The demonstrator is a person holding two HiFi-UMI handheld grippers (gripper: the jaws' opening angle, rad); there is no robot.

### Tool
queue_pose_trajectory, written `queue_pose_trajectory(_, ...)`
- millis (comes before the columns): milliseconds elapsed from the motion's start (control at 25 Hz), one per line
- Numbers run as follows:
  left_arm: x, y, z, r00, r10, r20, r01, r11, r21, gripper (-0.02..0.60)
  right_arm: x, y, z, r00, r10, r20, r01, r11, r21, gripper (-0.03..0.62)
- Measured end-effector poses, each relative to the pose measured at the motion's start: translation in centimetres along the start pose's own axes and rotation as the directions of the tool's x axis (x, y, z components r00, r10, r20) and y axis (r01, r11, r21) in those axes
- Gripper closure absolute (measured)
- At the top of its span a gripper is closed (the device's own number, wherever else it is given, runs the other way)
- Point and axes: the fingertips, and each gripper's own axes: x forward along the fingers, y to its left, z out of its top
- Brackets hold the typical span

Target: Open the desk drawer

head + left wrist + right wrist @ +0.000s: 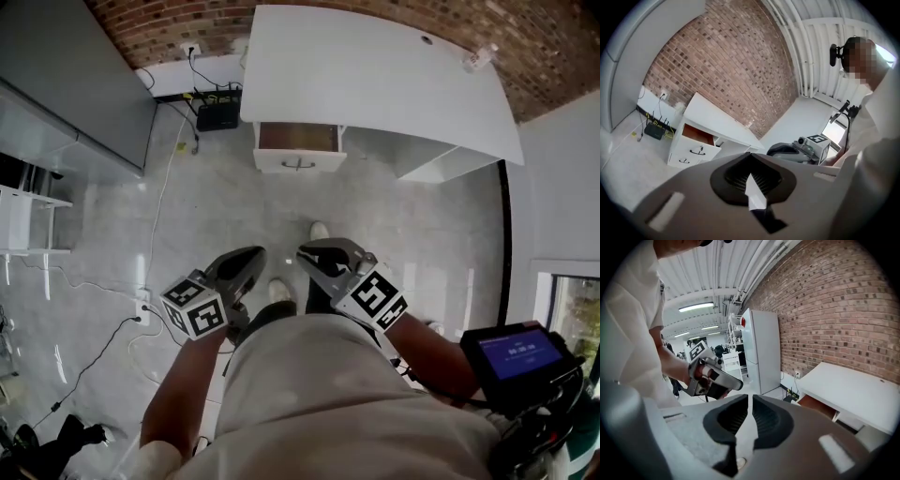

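Observation:
The white desk (375, 66) stands against the brick wall. Its top drawer (298, 141) is pulled out, showing a brown inside and a dark handle on its white front. The drawer also shows in the left gripper view (697, 141) and the right gripper view (816, 407). Both grippers hang close to the person's body, far from the desk. My left gripper (251, 259) (750, 155) is shut on nothing. My right gripper (315, 255) (749, 397) has its jaws together with nothing between them. A second, shut drawer lies below the open one.
A black router (217, 114) with cables sits on the floor left of the desk. A grey cabinet (66, 84) and a white shelf (23, 220) line the left side. A screen device (520, 354) is at the person's right. Light tiled floor (394, 216) lies between me and the desk.

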Motion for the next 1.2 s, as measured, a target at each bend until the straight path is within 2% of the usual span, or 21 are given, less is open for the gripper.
queue_pose_trajectory(200, -2.6, -7.1, 1.3, 0.998, -0.061, -0.002, 0.060, 0.992, 0.110, 0.575, -2.7, 3.1, 2.2, 0.999, -0.021, 0.030, 0.022, 0.999, -0.037, 0.568)
queue_pose_trajectory(360, -2.6, -9.6, 1.4, 0.995, -0.080, -0.063, 0.093, 0.968, 0.233, 0.575, -3.2, 3.1, 2.4, 0.999, -0.038, 0.038, 0.040, 0.998, -0.058, 0.572)
queue_pose_trajectory(520, -2.2, -10.4, 1.5, 0.992, -0.081, -0.093, 0.105, 0.949, 0.298, 0.575, -3.2, 3.0, 2.5, 0.998, -0.045, 0.040, 0.048, 0.996, -0.071, 0.574)
queue_pose_trajectory(1200, -1.1, -10.7, 1.5, 0.990, -0.084, -0.114, 0.113, 0.953, 0.283, 0.575, -2.8, 2.7, 2.7, 0.999, -0.054, 0.008, 0.055, 0.992, -0.116, 0.576)
